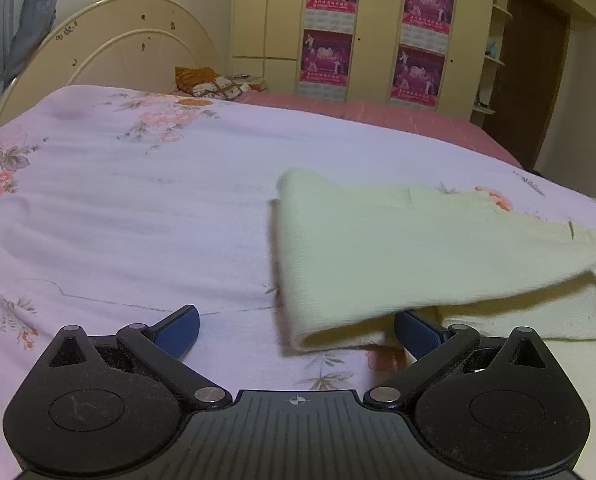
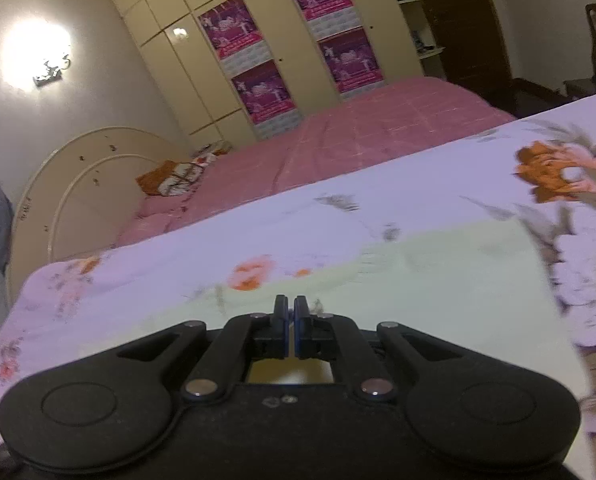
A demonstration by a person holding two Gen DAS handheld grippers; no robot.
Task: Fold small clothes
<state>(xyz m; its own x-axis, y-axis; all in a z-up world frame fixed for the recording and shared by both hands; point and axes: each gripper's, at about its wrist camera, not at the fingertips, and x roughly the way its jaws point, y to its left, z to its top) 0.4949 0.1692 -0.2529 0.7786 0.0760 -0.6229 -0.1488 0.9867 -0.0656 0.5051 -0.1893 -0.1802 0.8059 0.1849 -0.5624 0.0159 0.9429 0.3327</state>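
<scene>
A pale yellow-green garment (image 1: 397, 248) lies on the floral bedsheet (image 1: 138, 220). One flap of it hangs lifted off the sheet, rising toward the right edge of the left wrist view with a shadow beneath. My left gripper (image 1: 298, 332) is open, its blue pads spread wide; the folded near edge of the garment sits between them, untouched. In the right wrist view my right gripper (image 2: 291, 312) is shut, pads pinched together on a thin edge of the garment (image 2: 437, 292), which spreads out beyond the fingertips.
The sheet (image 2: 417, 188) covers the near part of a wide bed; a pink cover (image 2: 357, 132) lies beyond. A cream headboard (image 1: 130, 52), pillows (image 1: 210, 82) and a wardrobe with posters (image 1: 329, 28) stand behind. A dark door (image 1: 533, 80) is at the right.
</scene>
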